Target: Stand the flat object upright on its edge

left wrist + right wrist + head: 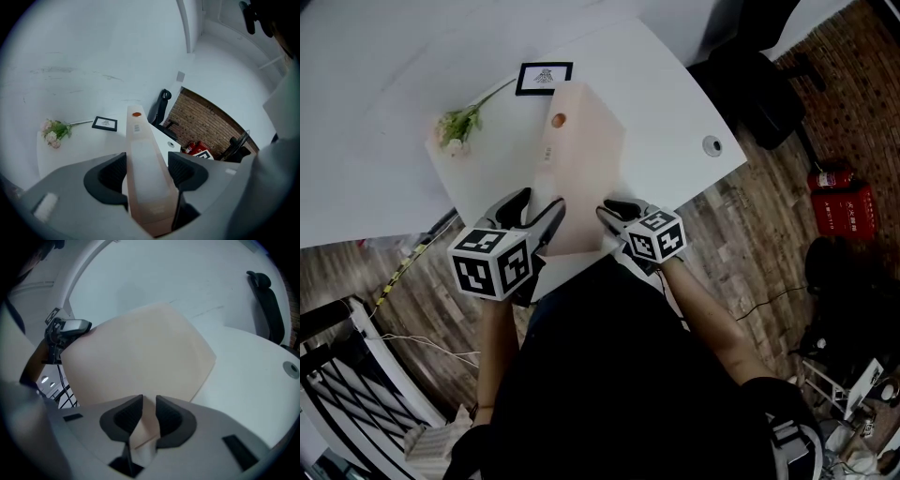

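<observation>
A flat pale-pink box (586, 159) is tipped up over the near part of the white table (666, 103). Its narrow side with an orange dot faces left and its broad face looks up and to the right. My left gripper (541, 214) grips the near end across the box's thickness. In the left gripper view the box (139, 140) runs edge-on between the pads of the left gripper (147, 169). My right gripper (614, 216) holds the near right corner. In the right gripper view the broad face of the box (140, 348) fills the middle, and the right gripper (149, 414) is shut on a thin edge of it.
A sprig of pale flowers (457, 125) and a small black-framed picture (545, 77) lie beyond the box. A cable grommet (712, 144) sits near the table's right edge. A black chair (764, 94) and red fire extinguishers (839, 192) stand on the wooden floor at right.
</observation>
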